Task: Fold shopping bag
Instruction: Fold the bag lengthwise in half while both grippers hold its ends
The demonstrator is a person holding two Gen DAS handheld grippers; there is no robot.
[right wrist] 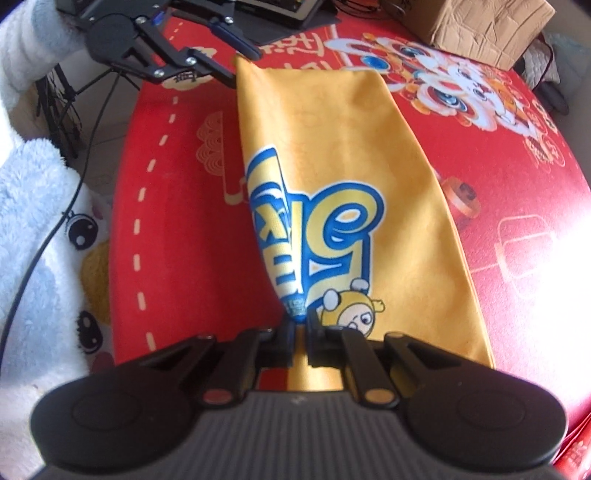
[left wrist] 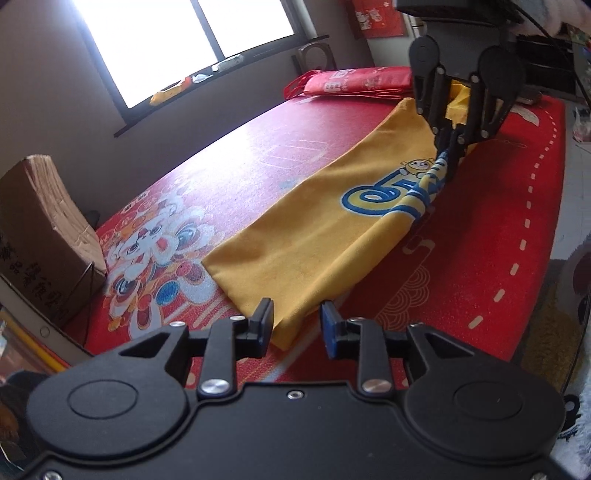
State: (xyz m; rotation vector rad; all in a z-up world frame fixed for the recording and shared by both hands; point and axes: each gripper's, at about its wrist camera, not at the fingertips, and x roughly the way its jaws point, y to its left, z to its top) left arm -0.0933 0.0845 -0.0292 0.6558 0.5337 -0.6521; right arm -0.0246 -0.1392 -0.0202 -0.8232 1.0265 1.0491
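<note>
A yellow shopping bag (left wrist: 314, 240) with a blue logo lies lengthwise on the red table mat (left wrist: 236, 173); it also shows in the right wrist view (right wrist: 343, 155). My right gripper (right wrist: 301, 325) is shut on a lifted fold of the bag's long edge near the logo; it appears in the left wrist view (left wrist: 448, 155) at the bag's far end. My left gripper (left wrist: 295, 317) is open, its fingers straddling the bag's near corner; in the right wrist view (right wrist: 240, 66) it sits at the bag's far corner.
A cardboard box (left wrist: 40, 236) stands at the mat's left; the same box (right wrist: 484, 26) shows in the right wrist view. A folded red bag (left wrist: 354, 81) lies at the far end. A plush white-and-blue sleeve (right wrist: 40, 206) is at the left edge.
</note>
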